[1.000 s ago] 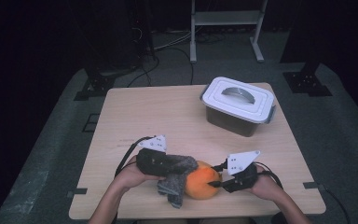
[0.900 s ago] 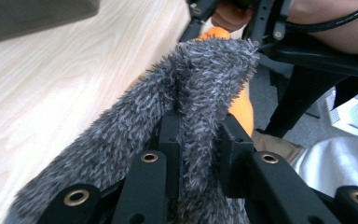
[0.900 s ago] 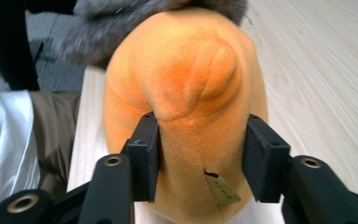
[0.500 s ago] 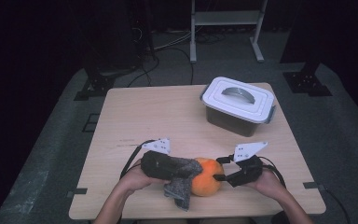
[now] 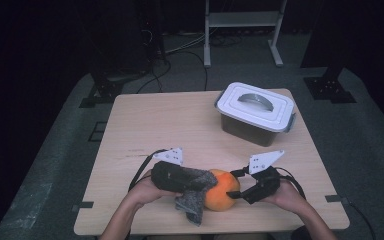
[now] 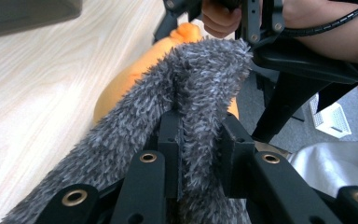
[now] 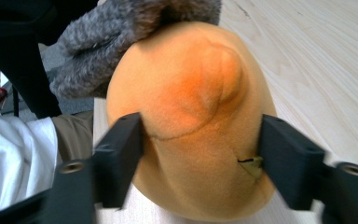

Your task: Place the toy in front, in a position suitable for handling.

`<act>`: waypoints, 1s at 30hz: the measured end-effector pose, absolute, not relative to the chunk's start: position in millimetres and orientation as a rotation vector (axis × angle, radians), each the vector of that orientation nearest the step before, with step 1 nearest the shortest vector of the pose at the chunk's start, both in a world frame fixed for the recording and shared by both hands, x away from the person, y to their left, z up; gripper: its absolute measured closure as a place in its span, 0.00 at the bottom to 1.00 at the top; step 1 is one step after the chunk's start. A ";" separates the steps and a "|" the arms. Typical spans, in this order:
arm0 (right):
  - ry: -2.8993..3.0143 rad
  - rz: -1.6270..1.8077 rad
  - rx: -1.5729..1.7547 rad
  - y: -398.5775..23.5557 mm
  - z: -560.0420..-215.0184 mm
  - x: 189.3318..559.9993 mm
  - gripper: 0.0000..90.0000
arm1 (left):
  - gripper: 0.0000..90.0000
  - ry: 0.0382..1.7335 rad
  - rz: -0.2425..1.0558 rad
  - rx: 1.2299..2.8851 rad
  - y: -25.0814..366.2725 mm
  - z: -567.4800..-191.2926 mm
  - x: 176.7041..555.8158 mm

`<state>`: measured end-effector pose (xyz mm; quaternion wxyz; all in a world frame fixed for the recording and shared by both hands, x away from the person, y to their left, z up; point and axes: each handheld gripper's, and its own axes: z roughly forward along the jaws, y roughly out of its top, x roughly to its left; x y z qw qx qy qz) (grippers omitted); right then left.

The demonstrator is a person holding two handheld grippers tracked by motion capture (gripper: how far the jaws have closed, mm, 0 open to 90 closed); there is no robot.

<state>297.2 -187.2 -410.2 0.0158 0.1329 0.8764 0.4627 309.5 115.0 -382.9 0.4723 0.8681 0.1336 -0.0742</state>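
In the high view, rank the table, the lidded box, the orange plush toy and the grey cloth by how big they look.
1. Table, by far the largest.
2. Lidded box.
3. Orange plush toy and grey cloth: they look much alike, and the cloth is bunched in the left gripper and drapes over the toy, so I will not rank them.

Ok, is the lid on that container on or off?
On. In the high view the white lid sits flat over the container at the table's far right, handle on top.

Grey cloth (image 5: 194, 192) draped over orange ball (image 5: 223, 190) — tabletop
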 end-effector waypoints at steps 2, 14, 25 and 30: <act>2.729 1.427 0.368 -184.5 -410.9 294.7 0.48 | 0.82 0.320 -0.176 2.118 115.2 -379.9 310.0; 2.725 1.373 0.192 -168.6 -412.4 278.8 0.60 | 0.83 0.261 -0.137 2.137 92.1 -370.4 309.3; 2.729 1.370 0.187 -175.0 -414.3 277.4 0.63 | 0.83 0.351 -0.099 2.141 124.5 -383.6 308.4; 2.724 1.378 0.195 -175.4 -414.8 277.7 0.63 | 0.83 0.410 -0.109 2.120 140.2 -391.3 309.7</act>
